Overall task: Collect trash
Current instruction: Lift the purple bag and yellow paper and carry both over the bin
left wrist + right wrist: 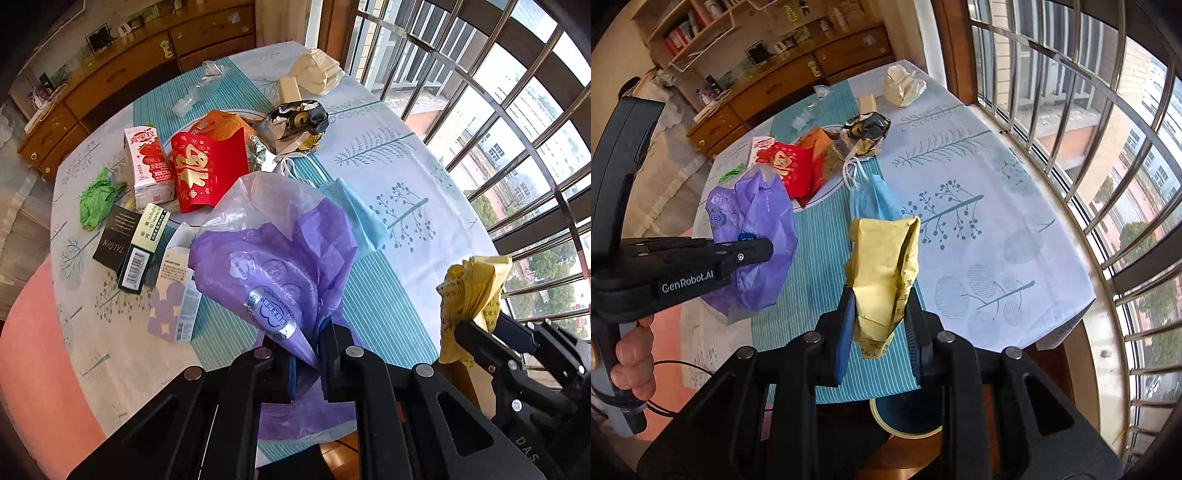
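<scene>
Currently clamped in left gripper (pixel 304 354): purple plastic wrapper (pixel 273 266), long axis running up and away from the jaws, clear of the table (pixel 424 155). Clamped in right gripper (pixel 879 332): crumpled yellow paper (pixel 886 269), likewise upright. Below the table edge, nearest the right gripper: round bin (pixel 908 417). Probable next move: lower and release there.

Both grippers: matte black plastic, linkage arms with round silver pivot pins, blue pads inside the fingers (pixel 846 332). Left gripper (pixel 753 251) has white "GenRobot.AI" lettering, small screws, grey handle, thin black cable (pixel 683 369). Right gripper (pixel 480 332) shows "DAS" lettering.
</scene>
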A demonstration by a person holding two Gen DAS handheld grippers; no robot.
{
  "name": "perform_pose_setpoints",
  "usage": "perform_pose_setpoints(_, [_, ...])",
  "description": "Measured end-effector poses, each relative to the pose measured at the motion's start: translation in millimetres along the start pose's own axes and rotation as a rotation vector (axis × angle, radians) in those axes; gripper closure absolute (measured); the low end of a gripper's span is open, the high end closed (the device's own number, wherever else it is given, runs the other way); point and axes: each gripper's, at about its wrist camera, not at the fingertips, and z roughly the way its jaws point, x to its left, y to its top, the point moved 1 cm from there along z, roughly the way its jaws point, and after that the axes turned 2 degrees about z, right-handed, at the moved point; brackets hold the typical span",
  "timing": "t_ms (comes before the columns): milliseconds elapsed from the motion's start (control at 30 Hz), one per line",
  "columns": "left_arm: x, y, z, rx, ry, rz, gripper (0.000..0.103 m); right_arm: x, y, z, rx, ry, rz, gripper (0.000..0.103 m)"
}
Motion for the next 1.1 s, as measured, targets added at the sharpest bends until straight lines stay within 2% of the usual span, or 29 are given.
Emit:
perform_pose_setpoints(167, [-33.4, -47.7, -40.1, -0.072, 0.040, -0.057, 0.094, -11.4, -16.3, -33.7, -0.001, 0.047, -0.160, 0.081])
perform_pose_setpoints(300, [-65.1, -99.1, -59.4, -0.084, 0.067, -0.124, 0.094, -31.3, -42.6, -61.3, 0.007, 0.087, -0.252, 0.081])
perform_pose_setpoints(400, [-89.5, -132.8, -66.0, -0.084, 0.083, -0.170, 0.094, -48.0, -65.2, -78.8, 0.019, 0.116, -0.290, 0.081])
perform_pose_setpoints(500, [-111.7, -165.9, -70.9, -0.081, 0.101, -0.204, 0.094, -63.2, -94.6, -86.0, 0.070, 0.133, -0.314, 0.081])
perform_pose_setpoints(667, [-132.2, -207.0, -73.9, -0.050, 0.100, -0.240, 0.094, -80.2, -137.4, -91.8, 0.139, 0.169, -0.298, 0.081])
perform_pose_setpoints(900, [-138.9, -248.2, -40.1, 0.029, 0.074, -0.270, 0.094, -89.1, -186.1, -69.4, 0.227, 0.173, -0.253, 0.081])
perform_pose_setpoints(1100, [-136.1, -282.9, 29.4, 0.107, 0.052, -0.293, 0.094, -95.9, -235.0, -11.0, 0.324, 0.149, -0.199, 0.081])
